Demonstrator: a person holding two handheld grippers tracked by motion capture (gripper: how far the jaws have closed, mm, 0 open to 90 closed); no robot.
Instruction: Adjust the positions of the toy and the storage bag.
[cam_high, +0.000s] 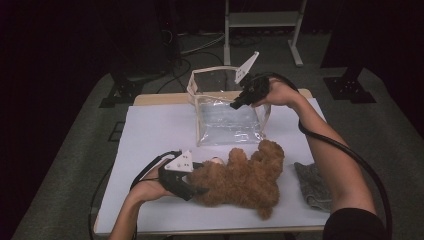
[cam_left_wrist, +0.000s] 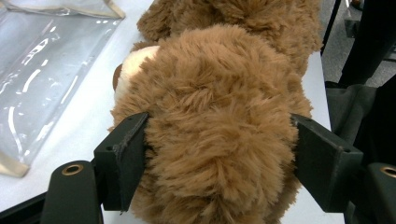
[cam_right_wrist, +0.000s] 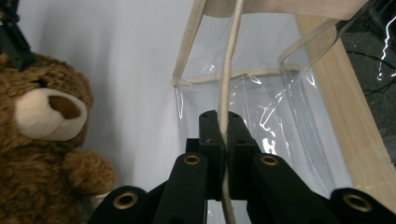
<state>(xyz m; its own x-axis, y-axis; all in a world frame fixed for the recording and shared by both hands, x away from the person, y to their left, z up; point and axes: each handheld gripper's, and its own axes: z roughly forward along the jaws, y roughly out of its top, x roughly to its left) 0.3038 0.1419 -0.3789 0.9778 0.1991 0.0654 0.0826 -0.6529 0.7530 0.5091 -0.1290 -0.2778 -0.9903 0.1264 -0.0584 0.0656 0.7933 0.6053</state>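
White-covered surface (cam_high: 150, 130), dark room behind. Brown teddy bear (cam_high: 240, 180) lies on its back near the front edge, long axis running left to right, head toward the left gripper (cam_high: 197, 186). That gripper's jaws straddle the head, spread wide, pads pressing into the fur on both sides (cam_left_wrist: 128, 154): bear is gripped. Clear plastic bag (cam_high: 227, 120) with cream trim stands just beyond the bear, mouth up. Right gripper (cam_high: 235, 105) hovers at the bag's far rim, jaws pressed together on the cream strap (cam_right_wrist: 224, 116), holding the mouth open. Judgement: bear must travel away from the person, head first, into the bag; left hand is nearer. Grey cloth (cam_high: 312, 185) lies at right, apart.
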